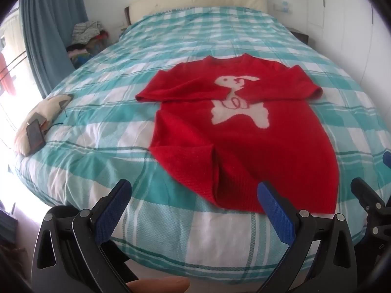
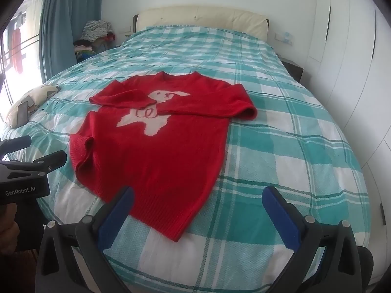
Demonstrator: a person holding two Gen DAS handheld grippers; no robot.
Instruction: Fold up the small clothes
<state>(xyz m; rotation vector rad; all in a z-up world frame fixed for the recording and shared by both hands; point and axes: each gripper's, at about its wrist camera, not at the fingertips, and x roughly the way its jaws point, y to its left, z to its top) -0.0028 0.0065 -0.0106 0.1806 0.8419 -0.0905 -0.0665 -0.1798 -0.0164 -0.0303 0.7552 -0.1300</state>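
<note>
Left gripper (image 1: pixel 193 195) hangs at the foot of the bed, fingers spread wide, nothing between them, lined up on the near hem of the red sweater (image 1: pixel 244 134). Right gripper (image 2: pixel 198 202) is alongside it, also gaping and empty, facing the hem's other corner. That pairing looks deliberate: one tool per bottom corner, set to lift the hem towards the collar.

The sweater itself lies face up on the checked bedspread (image 1: pixel 171 31), collar towards the headboard (image 1: pixel 198 0), white animal motif showing. Both sleeves are already crossed in over the chest, so I judge the sleeve folds done and the bottom-up fold still to come. A pucker stands up in the hem at the sweater's left corner, which may need smoothing.

Beyond the sweater's left sleeve, a cushion (image 1: pixel 41 119) with a phone (image 1: pixel 35 134) on it sits at the bed's edge. Further off, past the collar, a heap of clothes (image 1: pixel 85 39) waits by the curtain.

The right wrist view shows wardrobe doors (image 2: pixel 354 73) out past the sweater's right sleeve; the left view catches a thumb under its gripper.
</note>
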